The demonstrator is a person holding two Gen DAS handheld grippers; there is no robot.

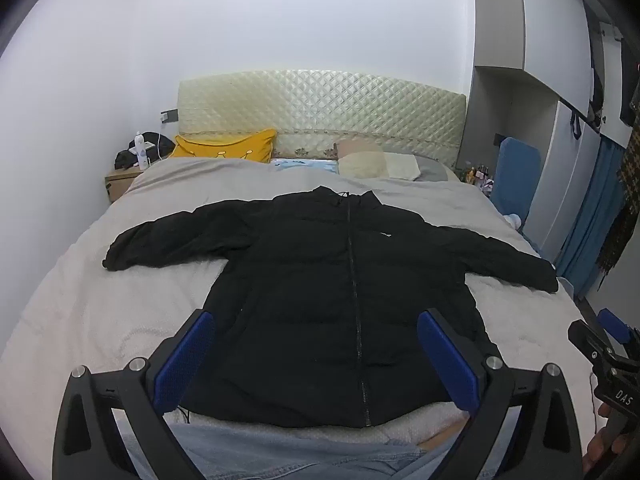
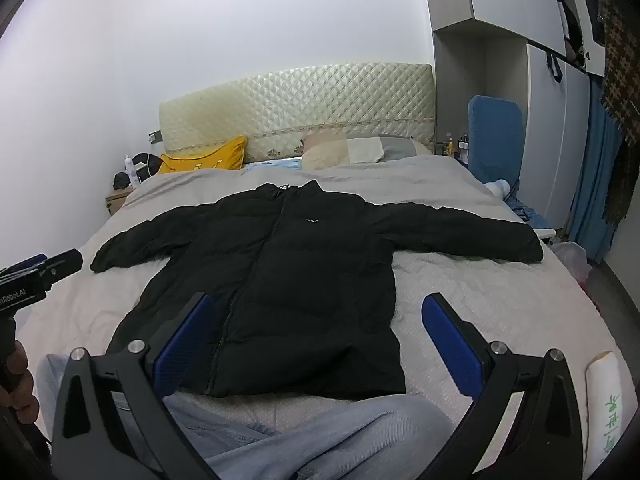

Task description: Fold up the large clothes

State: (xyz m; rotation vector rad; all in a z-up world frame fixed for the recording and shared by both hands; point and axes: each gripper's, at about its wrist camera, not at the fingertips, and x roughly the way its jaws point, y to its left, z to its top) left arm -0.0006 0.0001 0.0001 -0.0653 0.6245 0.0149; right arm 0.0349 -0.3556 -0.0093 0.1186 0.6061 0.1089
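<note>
A black puffer jacket (image 1: 320,280) (image 2: 280,276) lies flat and zipped on the bed, collar toward the headboard, both sleeves spread out sideways. My left gripper (image 1: 316,316) hovers open over the jacket's hem, its blue pads (image 1: 186,360) wide apart with nothing between them. My right gripper (image 2: 319,298) is also open, above the hem's right corner, with its right pad (image 2: 452,344) over bare bedcover. Each gripper shows in the other's view: the right gripper (image 1: 592,322) at the right edge, the left gripper (image 2: 56,260) at the left edge, each held by a hand.
The grey-beige bedcover (image 1: 80,300) (image 2: 480,300) surrounds the jacket. Light-blue denim (image 2: 320,432) lies at the near edge. A yellow pillow (image 1: 228,146), beige pillows (image 1: 376,164) and a quilted headboard (image 1: 320,108) are at the far end. A nightstand (image 1: 120,184) stands left, a blue panel (image 2: 494,136) and wardrobe right.
</note>
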